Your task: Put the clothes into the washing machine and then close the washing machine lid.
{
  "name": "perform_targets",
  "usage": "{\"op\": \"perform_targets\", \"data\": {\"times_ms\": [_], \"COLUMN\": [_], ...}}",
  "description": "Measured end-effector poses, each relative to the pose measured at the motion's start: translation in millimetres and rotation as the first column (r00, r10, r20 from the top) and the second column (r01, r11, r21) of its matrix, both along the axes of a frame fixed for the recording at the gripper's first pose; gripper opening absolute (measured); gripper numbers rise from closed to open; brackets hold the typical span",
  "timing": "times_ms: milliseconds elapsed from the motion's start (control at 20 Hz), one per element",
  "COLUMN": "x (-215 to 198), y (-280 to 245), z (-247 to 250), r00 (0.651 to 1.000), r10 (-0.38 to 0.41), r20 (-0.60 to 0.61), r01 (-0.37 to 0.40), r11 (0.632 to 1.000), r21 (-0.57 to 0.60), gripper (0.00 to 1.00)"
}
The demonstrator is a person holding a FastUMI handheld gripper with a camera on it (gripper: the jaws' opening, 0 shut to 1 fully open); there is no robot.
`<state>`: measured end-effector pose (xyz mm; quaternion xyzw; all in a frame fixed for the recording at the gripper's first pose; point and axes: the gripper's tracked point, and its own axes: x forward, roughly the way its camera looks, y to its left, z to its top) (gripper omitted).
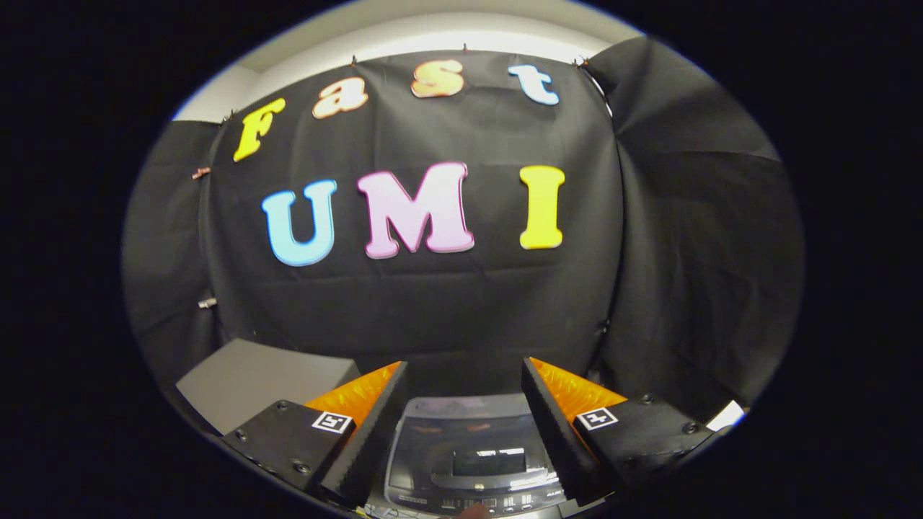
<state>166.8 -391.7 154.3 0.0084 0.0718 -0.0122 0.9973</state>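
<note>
The gripper (465, 378) is seen with its two fingers (375, 432) spread well apart, nothing being held between them. Each finger is faced with a black ribbed pad and backed by an orange piece, and a small square marker (332, 422) is carried on each black base.

The washer (472, 454) is framed in the gap between the fingers, below and just ahead of them. Its lid (469, 440) is seen lying flat and shut; the glossy dark panel reflects light, so the drum and any contents cannot be made out. A row of controls (479, 502) is visible along the near edge of the washer.

A grey box (263, 378) is placed to the left of the washer, beyond the left finger; only its closed top and side are shown. A small white object (727, 416) is glimpsed far right, past the right finger. The black cloth wall (461, 303) stands behind the washer.
</note>
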Motion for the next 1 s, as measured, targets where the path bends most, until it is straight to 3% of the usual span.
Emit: {"op": "perform_targets", "data": {"times_ms": [450, 1000], "x": [-31.5, -58.8], "y": [14.2, 38.3], "z": [69.8, 83.7], "r00": [0.980, 0.972], "r10": [0.023, 0.021], "r20": [0.199, 0.233], "r01": [-0.019, -0.006], "r11": [1.000, 0.998], "r21": [-0.025, -0.065], "gripper": [0.97, 0.97]}}
